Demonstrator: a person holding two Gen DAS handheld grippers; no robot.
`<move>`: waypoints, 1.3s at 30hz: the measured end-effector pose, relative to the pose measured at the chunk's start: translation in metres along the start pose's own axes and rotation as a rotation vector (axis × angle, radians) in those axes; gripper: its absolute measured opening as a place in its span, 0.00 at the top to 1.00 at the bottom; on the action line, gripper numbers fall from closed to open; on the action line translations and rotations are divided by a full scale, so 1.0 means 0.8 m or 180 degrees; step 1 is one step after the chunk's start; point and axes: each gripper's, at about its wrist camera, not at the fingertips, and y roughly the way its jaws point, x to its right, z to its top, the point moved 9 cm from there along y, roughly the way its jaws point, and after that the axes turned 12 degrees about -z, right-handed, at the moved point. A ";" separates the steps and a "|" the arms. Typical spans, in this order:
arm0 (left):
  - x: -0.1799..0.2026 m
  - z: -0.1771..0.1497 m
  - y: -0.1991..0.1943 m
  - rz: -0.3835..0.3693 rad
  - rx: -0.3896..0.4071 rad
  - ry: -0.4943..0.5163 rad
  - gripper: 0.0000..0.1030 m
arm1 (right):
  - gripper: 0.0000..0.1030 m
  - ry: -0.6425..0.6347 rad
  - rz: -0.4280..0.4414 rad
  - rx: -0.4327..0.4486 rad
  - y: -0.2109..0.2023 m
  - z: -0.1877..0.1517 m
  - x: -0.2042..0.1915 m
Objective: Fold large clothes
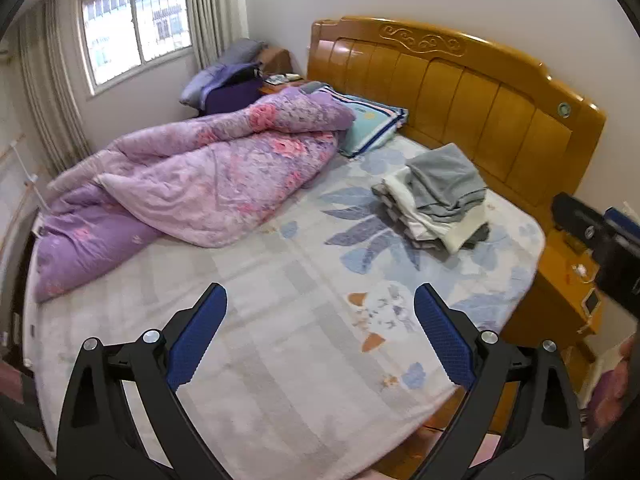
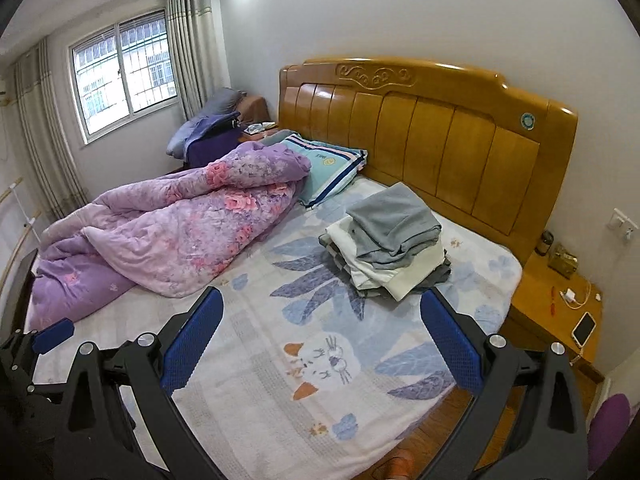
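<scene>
— Well, held both tools wide apart above the bed (image 2: 256, 364): left tool (image 1: 320, 312), right tool (image 2: 322, 316). Gripped nothing.
— And the clothes (image 2: 390, 248)? Stacked near the headboard (image 2: 432, 140), kept clear of the quilt (image 2: 172, 232), presumably for folding room.

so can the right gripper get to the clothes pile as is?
Probably yes: right gripper is open, and only bare bedsheet lies between it and the folded clothes pile; the quilt sits off left.

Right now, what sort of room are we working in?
A home bedroom: a bed with a carved wooden headboard, a rumpled purple floral quilt, and a stack of folded grey and white clothes on the printed bedsheet.
</scene>
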 end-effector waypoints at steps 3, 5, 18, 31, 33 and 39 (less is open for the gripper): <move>-0.009 -0.001 0.001 0.0004 -0.0015 -0.0034 0.08 | 0.07 -0.0034 0.0006 0.0026 -0.006 -0.002 -0.015; -0.009 0.000 0.001 -0.0022 -0.0009 0.0002 0.08 | 0.07 -0.0078 -0.0013 0.0072 -0.007 0.000 -0.025; -0.011 0.020 0.014 -0.0064 0.0064 -0.0152 0.08 | 0.07 -0.0187 0.0121 0.0013 0.013 -0.001 -0.046; -0.023 0.028 0.029 0.0087 0.0025 -0.0252 0.08 | 0.07 -0.0188 0.0392 -0.0039 0.028 0.006 -0.051; -0.026 0.029 0.030 0.0115 0.0022 -0.0266 0.08 | 0.07 -0.0199 0.0424 -0.0048 0.031 0.008 -0.052; -0.032 0.034 0.038 0.0153 -0.0003 -0.0314 0.08 | 0.07 -0.0238 0.0459 -0.0068 0.039 0.014 -0.054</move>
